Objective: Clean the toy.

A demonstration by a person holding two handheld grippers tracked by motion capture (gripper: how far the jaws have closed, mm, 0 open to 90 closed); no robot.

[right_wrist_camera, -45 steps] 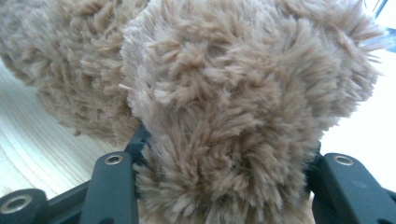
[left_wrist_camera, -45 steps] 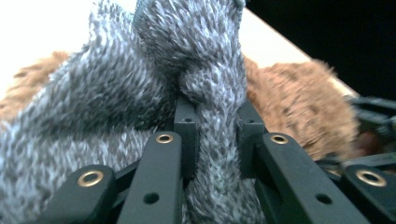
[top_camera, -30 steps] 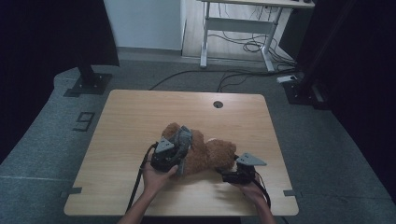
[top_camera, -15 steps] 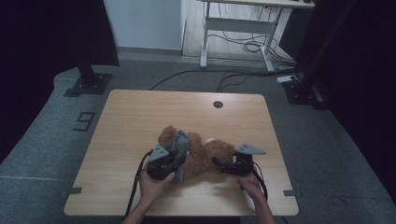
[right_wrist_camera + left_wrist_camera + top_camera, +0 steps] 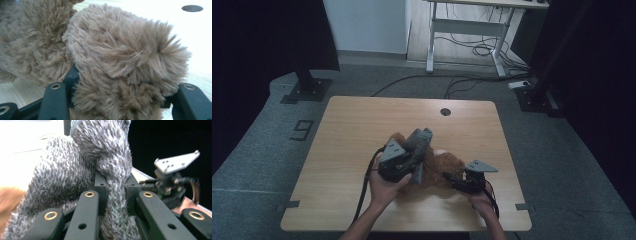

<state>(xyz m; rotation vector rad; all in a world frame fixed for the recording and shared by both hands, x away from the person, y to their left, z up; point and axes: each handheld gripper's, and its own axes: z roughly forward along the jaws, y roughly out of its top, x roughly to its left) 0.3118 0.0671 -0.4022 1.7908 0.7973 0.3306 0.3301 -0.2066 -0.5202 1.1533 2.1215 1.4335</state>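
Observation:
A brown plush toy (image 5: 443,163) lies on the wooden table (image 5: 357,125), near its front edge. A grey fuzzy cloth (image 5: 421,139) rises from the toy. My left gripper (image 5: 412,151) is shut on a fold of that grey cloth (image 5: 75,170), which is pinched between its jaws (image 5: 116,182). My right gripper (image 5: 448,176) comes at the toy from the right. Its jaws have just been closing, and a fat brown plush limb (image 5: 120,50) fills the gap of the right gripper (image 5: 122,87), bulging between both pads. In the left gripper view the right gripper (image 5: 172,185) shows farther off.
A round cable hole (image 5: 445,111) sits near the table's far edge. Behind the table stand a white desk frame (image 5: 467,27) with floor cables, and black stands at left (image 5: 304,82) and right (image 5: 537,95). Carpet surrounds the table.
My left gripper has risen, drawing the grey cloth up off the toy. The right gripper has stayed in place beside the toy, and its jaws have narrowed around the brown limb.

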